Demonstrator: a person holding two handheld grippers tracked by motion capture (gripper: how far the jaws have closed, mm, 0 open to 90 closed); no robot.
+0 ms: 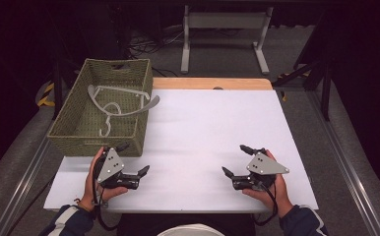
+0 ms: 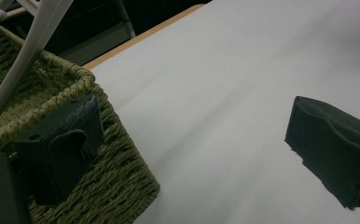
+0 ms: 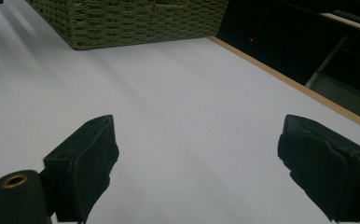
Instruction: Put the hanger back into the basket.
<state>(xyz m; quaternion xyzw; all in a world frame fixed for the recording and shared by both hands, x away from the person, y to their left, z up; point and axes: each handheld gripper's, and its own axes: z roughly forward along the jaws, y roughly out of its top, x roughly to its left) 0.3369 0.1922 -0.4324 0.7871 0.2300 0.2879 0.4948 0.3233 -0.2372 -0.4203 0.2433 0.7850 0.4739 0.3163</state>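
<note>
Both grippers had their jaws spread wide with nothing between them. In the left gripper view, the left gripper (image 2: 187, 156) sat low at the near corner of the woven basket (image 2: 117, 186): one jaw lay against, or just in front of, the basket's outer wall, and the other stood over the bare white table (image 2: 225, 84). Whether that first jaw actually touched the weave could not be told. Beyond and above that jaw, a pale arm of the white hanger (image 2: 26, 56) slanted across the basket's rim.

The right gripper (image 3: 197, 168) hung over the white top, and the basket showed well ahead of its jaws.

From the high view, the left gripper (image 1: 134, 160) and the right gripper (image 1: 235, 160) were both near the person's edge of the table, well apart from each other. The hanger (image 1: 121, 101) lay inside the basket (image 1: 67, 130), its one end resting over the rim on the side toward the table's middle.

As I judged it, the putting-away looked finished: the hanger was in the basket, both grippers held nothing, and nothing loose lay on the table. At most, that overhanging end remained to be nudged in.
</note>
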